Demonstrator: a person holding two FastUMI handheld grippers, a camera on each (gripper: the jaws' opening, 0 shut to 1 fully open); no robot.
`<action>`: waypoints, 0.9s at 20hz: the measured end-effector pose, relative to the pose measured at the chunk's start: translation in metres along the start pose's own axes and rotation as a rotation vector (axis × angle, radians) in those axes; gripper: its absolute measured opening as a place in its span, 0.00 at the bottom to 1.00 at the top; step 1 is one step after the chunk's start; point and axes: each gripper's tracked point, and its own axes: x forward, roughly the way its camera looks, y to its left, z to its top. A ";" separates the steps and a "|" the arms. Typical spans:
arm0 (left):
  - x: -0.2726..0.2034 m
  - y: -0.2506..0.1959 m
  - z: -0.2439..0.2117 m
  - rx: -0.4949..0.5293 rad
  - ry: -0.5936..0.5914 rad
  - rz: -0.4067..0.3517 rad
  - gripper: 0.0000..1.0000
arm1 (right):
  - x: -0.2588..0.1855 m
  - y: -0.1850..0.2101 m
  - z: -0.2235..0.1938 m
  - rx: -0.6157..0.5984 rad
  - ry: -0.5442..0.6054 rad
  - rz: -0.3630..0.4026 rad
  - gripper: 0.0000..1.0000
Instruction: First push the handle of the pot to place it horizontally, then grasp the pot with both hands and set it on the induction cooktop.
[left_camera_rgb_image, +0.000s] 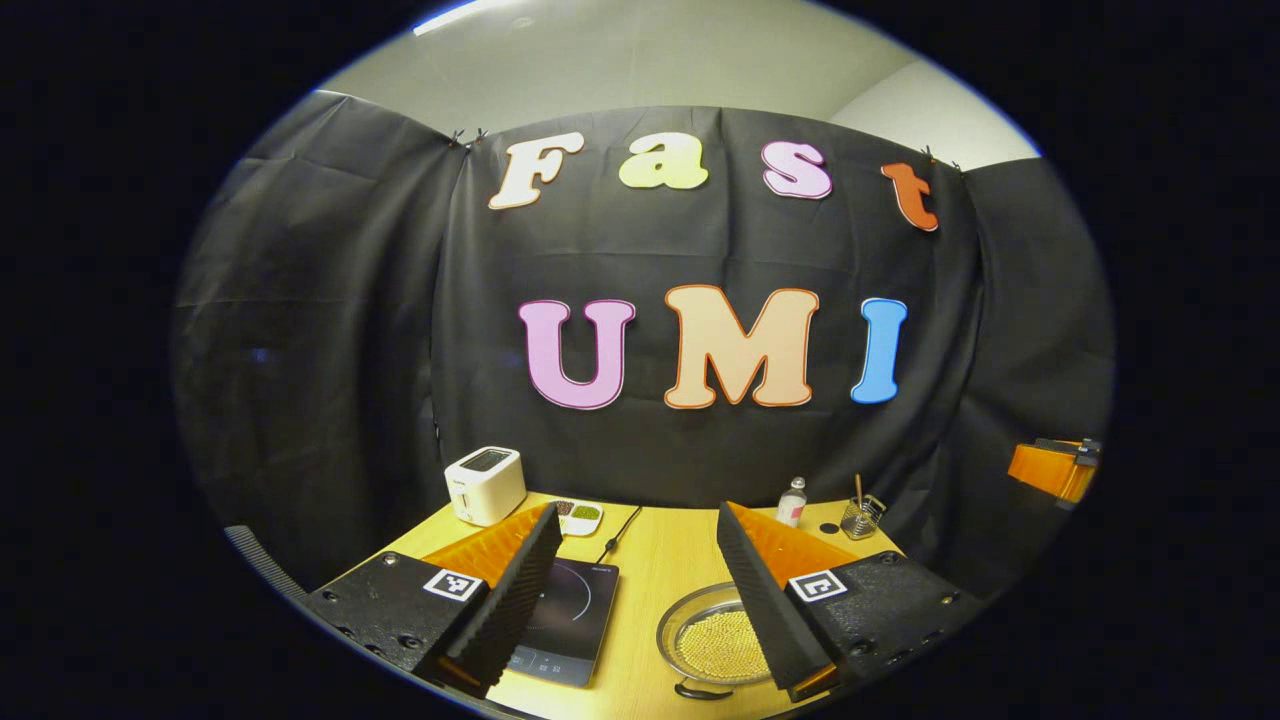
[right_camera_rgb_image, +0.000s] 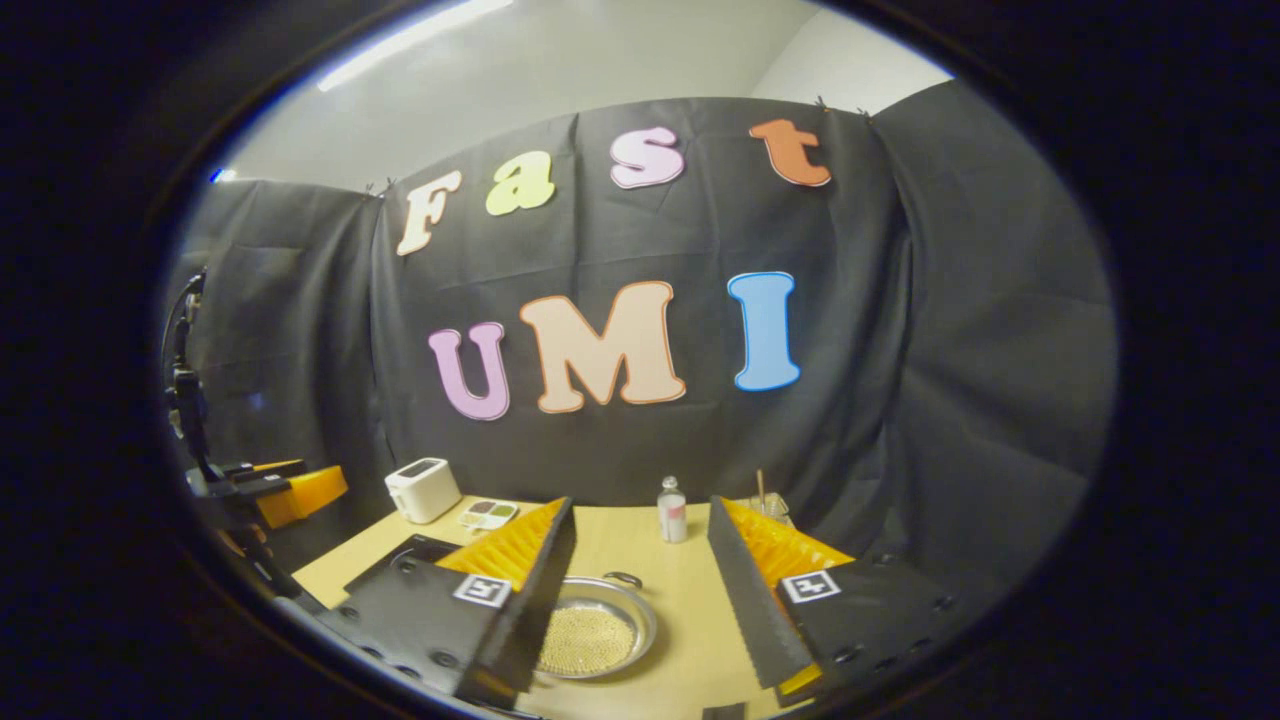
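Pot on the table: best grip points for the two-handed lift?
Take the pot by its rim, one hand-held gripper per side, coming from above. It is shallow and round with small beads inside, so opposite rim grips should keep it level. The left gripper and right gripper both stand open above it. The induction cooktop lies just beside. Handles look small; their pose is hard to tell.

No readable text — faint, illegible marking on the induction cooktop (left_camera_rgb_image: 566, 618) front edge.
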 end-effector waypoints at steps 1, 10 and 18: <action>0.001 0.002 0.000 0.004 -0.001 0.003 0.96 | 0.002 0.001 0.000 0.004 0.002 0.002 0.63; 0.000 0.011 -0.006 0.000 0.016 0.027 0.96 | 0.008 -0.004 -0.010 -0.011 0.034 -0.013 0.04; -0.006 0.023 -0.020 -0.007 0.038 0.062 0.96 | 0.013 -0.011 -0.060 -0.060 0.134 -0.014 0.04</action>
